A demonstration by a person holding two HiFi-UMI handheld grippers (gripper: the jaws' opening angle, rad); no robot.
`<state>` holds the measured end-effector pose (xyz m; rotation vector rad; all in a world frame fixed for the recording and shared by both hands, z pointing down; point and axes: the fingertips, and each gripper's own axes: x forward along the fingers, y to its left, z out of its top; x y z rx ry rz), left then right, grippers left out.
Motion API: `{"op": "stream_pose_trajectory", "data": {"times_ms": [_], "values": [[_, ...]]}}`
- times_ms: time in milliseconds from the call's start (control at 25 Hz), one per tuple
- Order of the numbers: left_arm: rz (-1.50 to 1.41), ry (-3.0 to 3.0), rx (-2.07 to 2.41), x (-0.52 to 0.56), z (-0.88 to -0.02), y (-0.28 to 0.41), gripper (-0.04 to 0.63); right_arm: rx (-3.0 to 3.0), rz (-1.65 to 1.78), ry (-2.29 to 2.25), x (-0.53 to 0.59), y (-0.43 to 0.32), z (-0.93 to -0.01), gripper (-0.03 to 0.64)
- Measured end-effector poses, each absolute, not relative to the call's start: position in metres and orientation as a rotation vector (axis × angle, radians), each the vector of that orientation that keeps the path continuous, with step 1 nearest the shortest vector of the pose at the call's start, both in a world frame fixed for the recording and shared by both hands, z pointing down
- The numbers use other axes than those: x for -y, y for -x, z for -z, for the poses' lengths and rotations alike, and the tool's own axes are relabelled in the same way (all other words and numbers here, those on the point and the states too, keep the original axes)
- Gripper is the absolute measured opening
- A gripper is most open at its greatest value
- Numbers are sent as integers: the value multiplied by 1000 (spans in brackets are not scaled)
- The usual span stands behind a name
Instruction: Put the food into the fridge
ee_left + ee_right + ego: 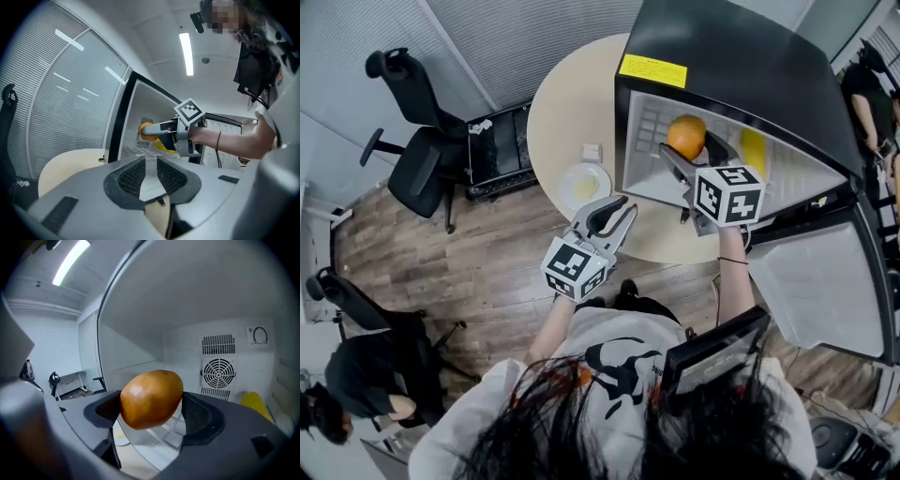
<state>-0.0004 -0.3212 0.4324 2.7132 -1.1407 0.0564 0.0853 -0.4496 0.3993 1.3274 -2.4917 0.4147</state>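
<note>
Right gripper (680, 159): fingers clamped on an orange fruit (686, 136), held inside the open fridge (741, 66) near a yellow item (754, 150). Left gripper (614, 214): fingers apart, empty, near the round surface (562, 112) edge.

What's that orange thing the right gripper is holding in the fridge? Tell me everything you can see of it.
It is a smooth, egg-shaped fruit, orange-brown with a glossy highlight and faint speckles, and it looks whole and unpeeled. The right gripper pinches it between its two dark pads, slightly tilted. It hangs inside the open fridge, apparently clear of the floor and touching only the pads.
</note>
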Motion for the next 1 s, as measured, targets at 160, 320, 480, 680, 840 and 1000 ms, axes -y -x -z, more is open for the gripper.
{"op": "stream_pose_trajectory", "data": {"times_ms": [160, 320, 480, 680, 840, 1000], "values": [[-66, -2707, 1184, 325, -430, 9, 74, 2459, -363, -1277, 486, -77, -405, 399], [-78, -2695, 1211, 324, -431, 16, 74, 2405, -335, -1204, 513, -70, -418, 399], [-88, -2689, 1223, 322, -433, 19, 74, 2337, -319, -1199, 532, -67, -428, 399], [-94, -2688, 1245, 319, -432, 22, 74, 2290, -336, -1172, 542, -66, -450, 399], [-103, -2689, 1244, 314, -433, 24, 74, 2307, -335, -1141, 540, -63, -461, 399], [-138, -2703, 1235, 309, -434, 23, 74, 2300, -228, -1128, 537, -63, -468, 399]]}}
